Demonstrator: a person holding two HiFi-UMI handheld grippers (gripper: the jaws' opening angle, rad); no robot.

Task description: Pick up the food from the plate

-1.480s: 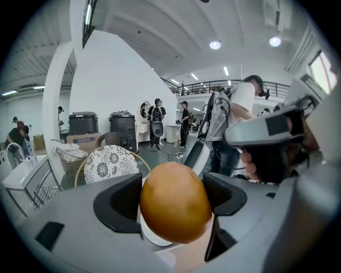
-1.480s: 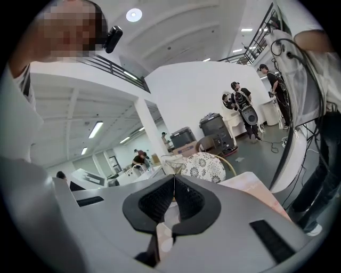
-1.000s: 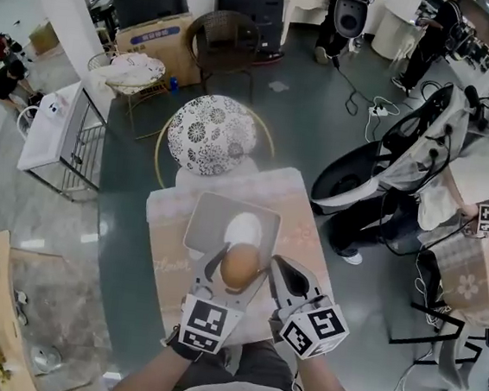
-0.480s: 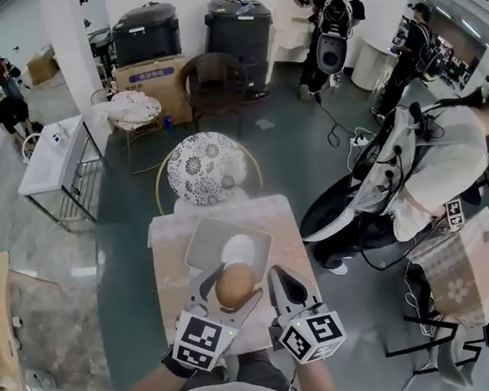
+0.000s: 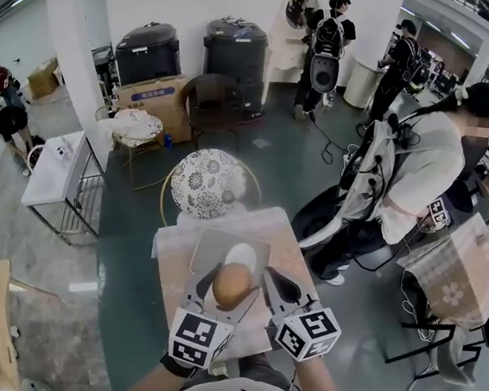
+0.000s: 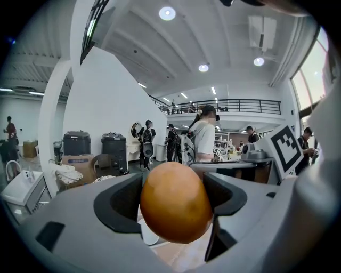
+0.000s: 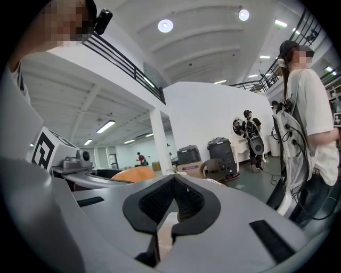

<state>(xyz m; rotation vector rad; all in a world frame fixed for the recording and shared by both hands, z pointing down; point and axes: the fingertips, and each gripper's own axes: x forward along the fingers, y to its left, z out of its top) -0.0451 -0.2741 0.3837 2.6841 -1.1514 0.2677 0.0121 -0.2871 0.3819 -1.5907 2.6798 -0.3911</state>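
L gripper (image 5: 231,275) grips the food (image 5: 231,287), a smooth orange-brown round piece. Its fingers (image 6: 118,201) press on both sides of it, spread approx. as wide as the food itself. In the L gripper view the food (image 6: 176,201) fills the gap btwn the dark pads, w/ a bit of the white plate and the desk showing underneath.

The food is up off the tray (image 5: 209,249), hanging over the tray's near edge. The plate (image 5: 244,253) lies on the tray, just beyond the food.

R gripper (image 5: 271,277) sits by the tray's near right corner, just beside the food but not touching it. Its fingers (image 7: 187,198) are pressed together w/ nothing btwn them; the R gripper view shows the pads meeting. The food (image 7: 139,174) peeks in at that view's left, past the other gripper's body.

The tray rests on the desk (image 5: 170,271), a pale pinkish top. Beyond the tray's far edge stands a round patterned seat (image 5: 209,183). To the tray's right stands a person (image 5: 421,165) in a white top.
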